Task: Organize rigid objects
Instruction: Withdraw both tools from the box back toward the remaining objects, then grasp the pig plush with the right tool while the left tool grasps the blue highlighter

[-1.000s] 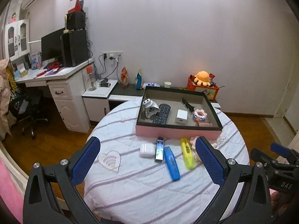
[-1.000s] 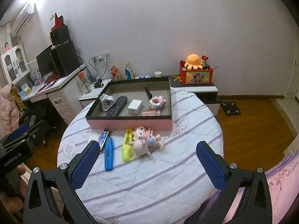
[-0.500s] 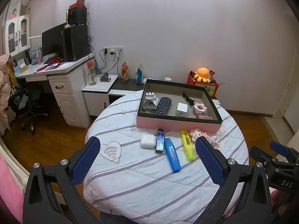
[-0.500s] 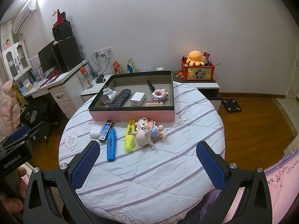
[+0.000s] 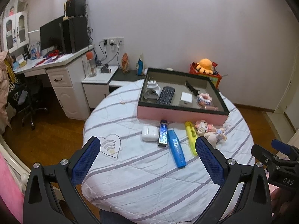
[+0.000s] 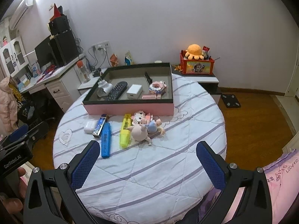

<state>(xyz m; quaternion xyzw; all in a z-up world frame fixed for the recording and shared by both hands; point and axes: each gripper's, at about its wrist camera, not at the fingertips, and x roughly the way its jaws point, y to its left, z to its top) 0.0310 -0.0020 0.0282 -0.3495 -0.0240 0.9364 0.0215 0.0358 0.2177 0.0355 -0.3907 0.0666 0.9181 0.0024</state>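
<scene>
A pink box (image 5: 179, 114) (image 6: 130, 109) with a dark rim sits at the far side of the round table; it holds a remote (image 5: 166, 95), a white adapter (image 5: 186, 99), a plug and small items. In front of it lie a white earbud case (image 5: 149, 133) (image 6: 89, 126), a shiny slim box (image 5: 163, 135), a blue marker (image 5: 176, 150) (image 6: 106, 139), a yellow highlighter (image 5: 191, 132) (image 6: 125, 129) and a pig doll (image 6: 143, 129). My left gripper (image 5: 147, 160) and right gripper (image 6: 147, 160) are both open and empty, held above the table's near edge.
The table wears a white striped cloth (image 6: 149, 168). A desk with monitor (image 5: 56, 35) stands left, low cabinets behind the table, and a red toy box with an orange plush (image 6: 196, 61) at the back right. Wooden floor surrounds the table.
Both grippers have drawn back and risen a little, so more of the table shows. Nothing on the table has moved.
</scene>
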